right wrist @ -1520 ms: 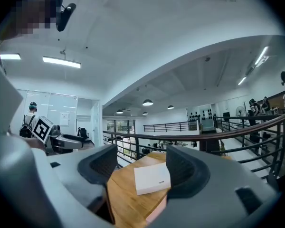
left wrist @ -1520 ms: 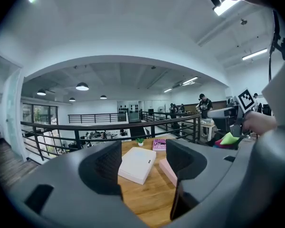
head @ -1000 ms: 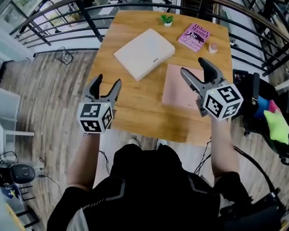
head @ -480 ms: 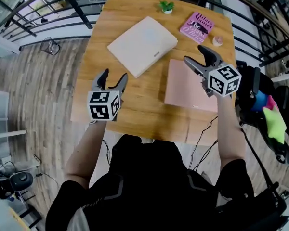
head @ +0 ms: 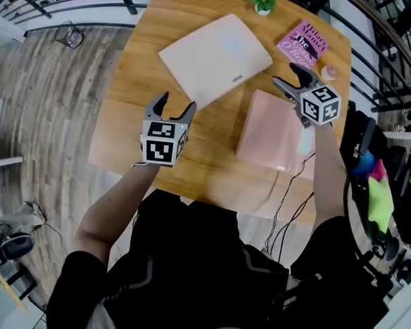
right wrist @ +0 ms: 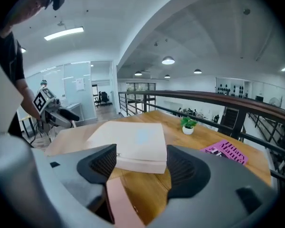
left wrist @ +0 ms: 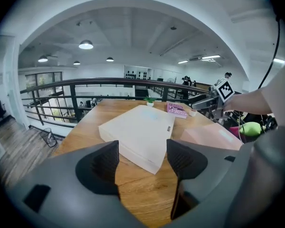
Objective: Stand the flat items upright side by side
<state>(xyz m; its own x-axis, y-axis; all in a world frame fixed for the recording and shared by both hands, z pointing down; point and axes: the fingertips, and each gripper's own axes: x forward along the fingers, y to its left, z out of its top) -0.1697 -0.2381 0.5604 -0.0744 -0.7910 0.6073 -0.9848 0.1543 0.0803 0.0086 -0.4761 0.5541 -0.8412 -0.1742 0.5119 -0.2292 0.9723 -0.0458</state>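
Head view: L gripper (head: 177,103) hovers over tabletop (head: 127,108), fingers (left wrist: 97,163) spread, nothing btwn them. Big white book (head: 216,57) lies flat just ahead of them. R gripper (head: 286,75) fingers (right wrist: 187,170) also spread, empty, w/ pink book (head: 274,132) flat just below. Magenta book (head: 303,41) lies flat beyond R fingers.

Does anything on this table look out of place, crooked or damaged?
Nothing looks spilled or damaged. The white book, pink book and magenta book all lie flat on the table, each at its own angle; none stands upright yet.
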